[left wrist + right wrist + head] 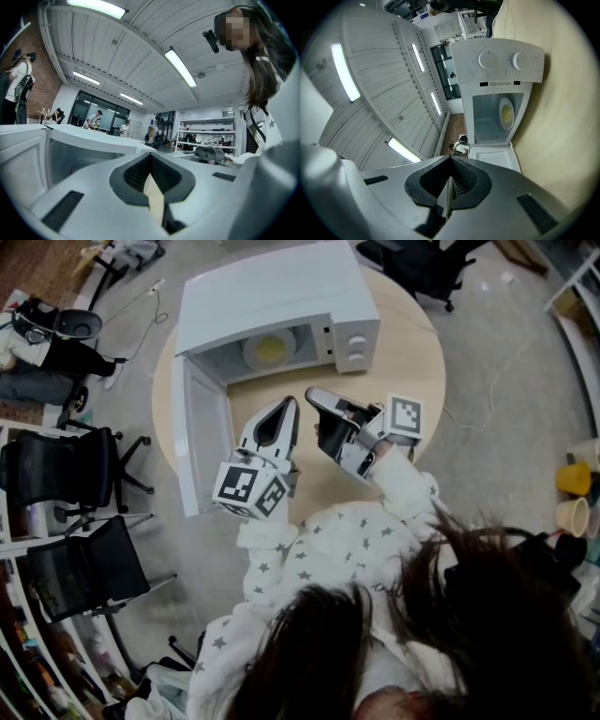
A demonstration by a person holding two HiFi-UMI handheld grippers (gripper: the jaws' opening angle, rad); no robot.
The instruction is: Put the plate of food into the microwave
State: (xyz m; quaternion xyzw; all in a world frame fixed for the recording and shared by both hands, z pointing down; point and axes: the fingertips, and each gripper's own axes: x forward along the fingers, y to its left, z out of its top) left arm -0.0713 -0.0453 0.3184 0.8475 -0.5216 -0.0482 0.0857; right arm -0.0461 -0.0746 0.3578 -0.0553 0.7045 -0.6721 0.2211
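Tabletop [417, 367]: L gripper [290, 404] & R gripper [312, 394] closed, empty (plate [267, 350] in microwave [272, 287])

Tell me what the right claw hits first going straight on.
Most likely the open microwave, around its front opening; the shut, empty right claw seems aimed near its upper edge, so it might pass above. Depth is unclear.
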